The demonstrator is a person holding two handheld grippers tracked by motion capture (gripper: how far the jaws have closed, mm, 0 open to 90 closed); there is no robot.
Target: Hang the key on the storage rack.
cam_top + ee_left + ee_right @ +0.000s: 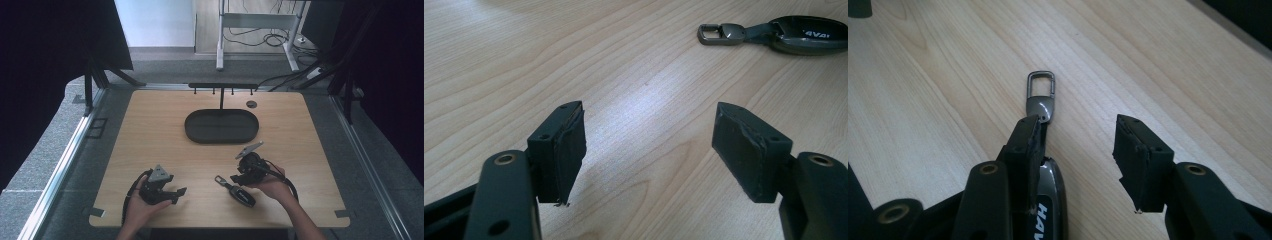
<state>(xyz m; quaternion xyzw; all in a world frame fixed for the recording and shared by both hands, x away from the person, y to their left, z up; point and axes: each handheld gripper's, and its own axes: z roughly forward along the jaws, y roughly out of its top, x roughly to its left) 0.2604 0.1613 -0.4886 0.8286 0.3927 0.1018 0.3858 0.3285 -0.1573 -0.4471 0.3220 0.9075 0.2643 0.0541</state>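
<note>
1. Your left claw [176, 192] is at the near left of the wooden worktop [150, 130], held in your left hand [140, 207]. In the left gripper view its two jaws are spread wide, and between them there is bare wood.
2. Your right claw [235, 178] is at the near right, held in your right hand [272, 187]. Its jaws are also spread and they pinch nothing.
3. The car key fob [241, 194] lies flat on the worktop between your two hands, just beside the right claw. It is dark and glossy, with white letters on its body.
4. In the right gripper view the fob [1048, 200] is under the left jaw of that claw; I cannot tell if the jaw touches it. Its metal clip loop [1041, 85] points forward, beyond the jaw tip.
5. In the left gripper view the fob [804, 35] lies farther off, well apart from the jaws.
6. Farther away, at the middle of the worktop, lies a black oval tray [200, 134].
7. Behind the tray stands a thin black rack [222, 86] with small hooks on its bar.
</note>
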